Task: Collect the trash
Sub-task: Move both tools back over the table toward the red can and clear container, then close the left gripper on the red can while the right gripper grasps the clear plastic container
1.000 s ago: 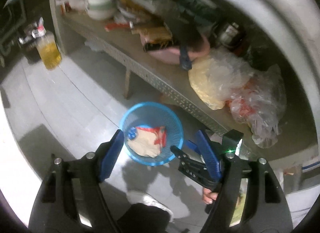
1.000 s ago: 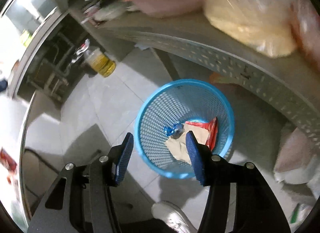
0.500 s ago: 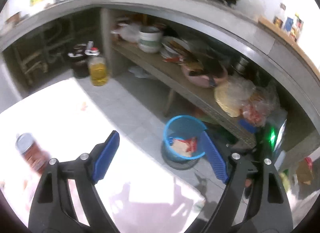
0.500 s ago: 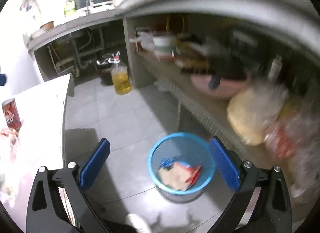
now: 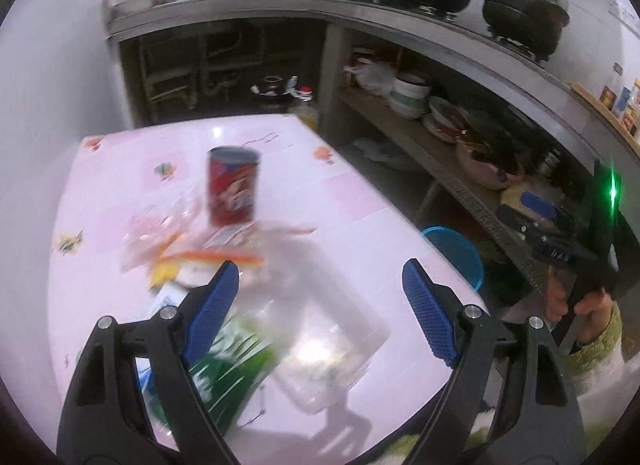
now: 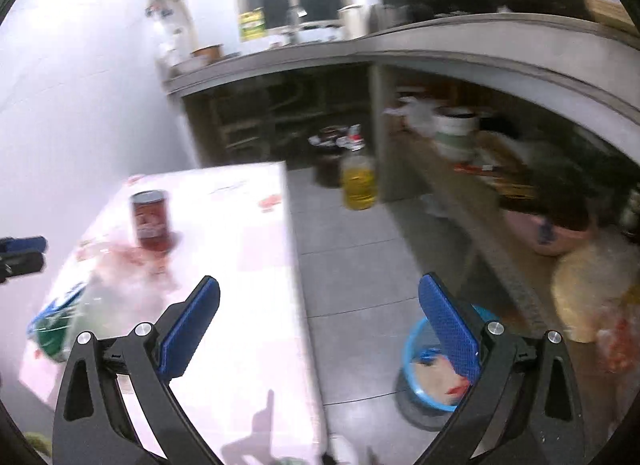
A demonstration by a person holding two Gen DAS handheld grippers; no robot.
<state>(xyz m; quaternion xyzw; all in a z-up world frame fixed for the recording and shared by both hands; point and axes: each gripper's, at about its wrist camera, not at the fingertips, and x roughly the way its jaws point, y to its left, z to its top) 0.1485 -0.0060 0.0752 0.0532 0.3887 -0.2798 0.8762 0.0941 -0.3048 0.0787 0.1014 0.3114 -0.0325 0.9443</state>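
Trash lies on a pink table (image 5: 312, 185): a red can (image 5: 233, 189) standing upright, clear wrappers (image 5: 168, 233) with orange strips, a green packet (image 5: 224, 369) and a clear plastic container (image 5: 332, 349). My left gripper (image 5: 320, 269) hovers open above the packet and container, with nothing held. My right gripper (image 6: 320, 283) is open and empty over the table's right edge. A blue mesh basket (image 6: 416, 349) on the floor holds crumpled paper and a red wrapper. The red can (image 6: 151, 221) also shows in the right wrist view.
A bottle of yellow oil (image 6: 358, 185) stands on the grey tiled floor (image 6: 344, 273). A low shelf (image 5: 400, 129) under the concrete counter carries bowls, a pink basin and plastic bags. The right gripper's handle, in a person's hand (image 5: 576, 301), is beside the basket (image 5: 456, 253).
Both grippers have risen from over the blue basket and swung left to the pink table. The right jaws have spread wider. The basket now sits low at the right.
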